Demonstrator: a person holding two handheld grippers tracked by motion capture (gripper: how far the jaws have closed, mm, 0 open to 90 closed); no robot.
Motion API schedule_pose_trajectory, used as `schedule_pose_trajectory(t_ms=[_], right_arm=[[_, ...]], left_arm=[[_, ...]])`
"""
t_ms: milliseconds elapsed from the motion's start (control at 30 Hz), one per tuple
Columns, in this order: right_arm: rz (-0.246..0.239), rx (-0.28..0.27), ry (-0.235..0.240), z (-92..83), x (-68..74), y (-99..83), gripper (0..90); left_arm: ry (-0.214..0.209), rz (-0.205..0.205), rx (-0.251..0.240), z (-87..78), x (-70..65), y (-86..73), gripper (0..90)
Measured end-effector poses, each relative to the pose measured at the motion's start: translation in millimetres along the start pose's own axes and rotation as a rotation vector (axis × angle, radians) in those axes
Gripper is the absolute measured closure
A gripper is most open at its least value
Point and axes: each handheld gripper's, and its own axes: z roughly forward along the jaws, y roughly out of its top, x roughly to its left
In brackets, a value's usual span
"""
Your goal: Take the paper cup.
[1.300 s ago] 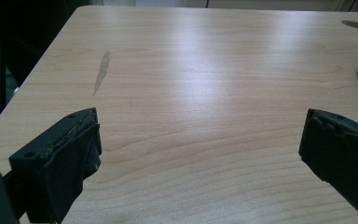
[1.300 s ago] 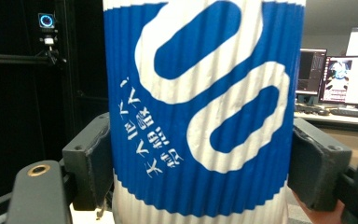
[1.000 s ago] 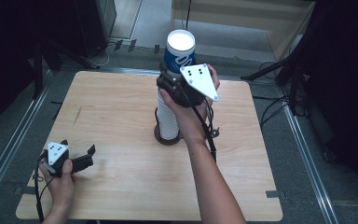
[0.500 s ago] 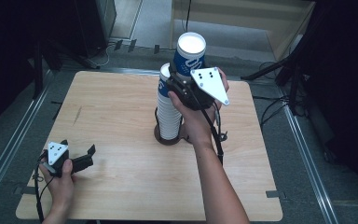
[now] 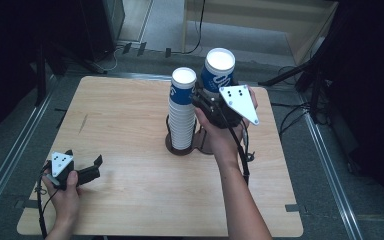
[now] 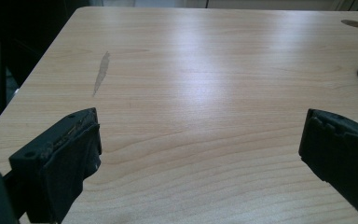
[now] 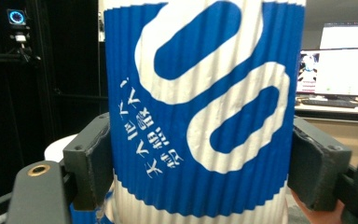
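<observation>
Dim room, dark racks behind; pale wooden desk (image 5: 130,200). Stack of cups (image 5: 182,115) stands upside down on a dark round base toward the desk's far edge. Right gripper (image 5: 215,95) clamps 1 blue-and-white cup (image 7: 200,116), lifted just right of the stack, apart from it. Left gripper (image 5: 82,170) rests at the near left corner, jaws wide, holding nothing.

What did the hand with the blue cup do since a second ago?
The right gripper, shut on the blue-and-white paper cup, carried it rightward, off the tall stack of paper cups. The left gripper stayed open, resting on the wooden table.
</observation>
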Motion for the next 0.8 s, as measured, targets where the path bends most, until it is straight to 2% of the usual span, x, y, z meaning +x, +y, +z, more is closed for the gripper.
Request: schedule_pose_trajectory(t_ms=[800], right_arm=[[0.005, 0.052, -0.024, -24.7, -19.0, -35.7, 20.1]], left_arm=[[-0.005, -0.012, 0.000, 0.0, 1.3, 0.0, 0.0]])
